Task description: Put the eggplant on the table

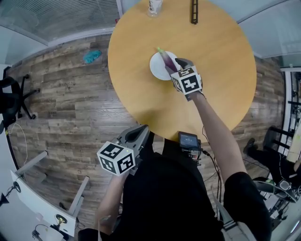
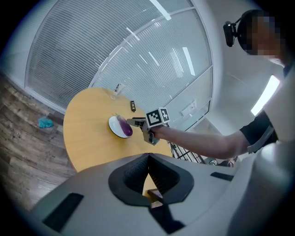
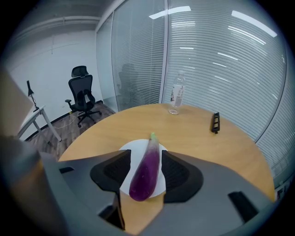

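Note:
A purple eggplant (image 3: 146,170) with a green tip lies lengthwise between the jaws of my right gripper (image 3: 146,161), over a white plate (image 3: 126,182). The jaws press against both of its sides. In the head view the eggplant (image 1: 166,59) and plate (image 1: 157,68) are near the middle of the round wooden table (image 1: 221,61), with my right gripper (image 1: 172,65) reaching in from the near side. My left gripper (image 1: 139,133) is shut and empty, held off the table's near edge over the floor. From the left gripper (image 2: 148,156) view the eggplant (image 2: 125,126) is far ahead.
A clear bottle (image 1: 154,6) and a small black object (image 1: 194,12) stand at the table's far edge. A black office chair (image 1: 11,96) and a white desk (image 1: 42,200) are on the left. A teal cloth (image 1: 92,56) lies on the wood floor.

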Available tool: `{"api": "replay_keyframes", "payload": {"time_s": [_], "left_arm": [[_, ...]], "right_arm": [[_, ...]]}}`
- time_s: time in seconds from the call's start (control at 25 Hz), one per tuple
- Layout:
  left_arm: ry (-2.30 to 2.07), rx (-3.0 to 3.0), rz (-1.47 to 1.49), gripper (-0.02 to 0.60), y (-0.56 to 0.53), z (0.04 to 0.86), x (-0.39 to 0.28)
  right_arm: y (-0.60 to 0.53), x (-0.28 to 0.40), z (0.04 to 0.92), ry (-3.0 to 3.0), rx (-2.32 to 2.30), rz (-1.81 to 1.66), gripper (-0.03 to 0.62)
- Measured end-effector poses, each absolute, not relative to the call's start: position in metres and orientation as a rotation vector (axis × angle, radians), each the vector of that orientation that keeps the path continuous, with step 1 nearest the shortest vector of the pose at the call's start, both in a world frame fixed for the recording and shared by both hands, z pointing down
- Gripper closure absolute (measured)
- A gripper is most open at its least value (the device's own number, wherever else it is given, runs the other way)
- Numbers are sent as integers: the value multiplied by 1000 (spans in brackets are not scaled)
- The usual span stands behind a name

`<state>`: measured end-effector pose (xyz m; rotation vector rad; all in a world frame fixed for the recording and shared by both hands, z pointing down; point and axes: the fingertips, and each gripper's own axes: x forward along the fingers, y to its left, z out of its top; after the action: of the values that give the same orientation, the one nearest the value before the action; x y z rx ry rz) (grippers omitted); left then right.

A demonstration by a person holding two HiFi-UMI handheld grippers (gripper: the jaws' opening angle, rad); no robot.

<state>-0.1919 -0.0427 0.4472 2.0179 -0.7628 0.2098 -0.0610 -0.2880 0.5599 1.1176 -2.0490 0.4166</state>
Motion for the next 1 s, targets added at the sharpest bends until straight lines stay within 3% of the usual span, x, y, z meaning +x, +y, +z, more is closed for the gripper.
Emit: {"api": "replay_keyframes", "payload": {"time_s": [0.52, 1.0], "left_arm": [[-637, 2132, 286, 569, -44, 436, -162], [-514, 2222, 348, 569, -49, 425, -128]], "right_arm": [[-237, -46, 509, -2115, 1160, 384, 434], [-187, -41, 467, -2241, 1196, 366, 553]]}}
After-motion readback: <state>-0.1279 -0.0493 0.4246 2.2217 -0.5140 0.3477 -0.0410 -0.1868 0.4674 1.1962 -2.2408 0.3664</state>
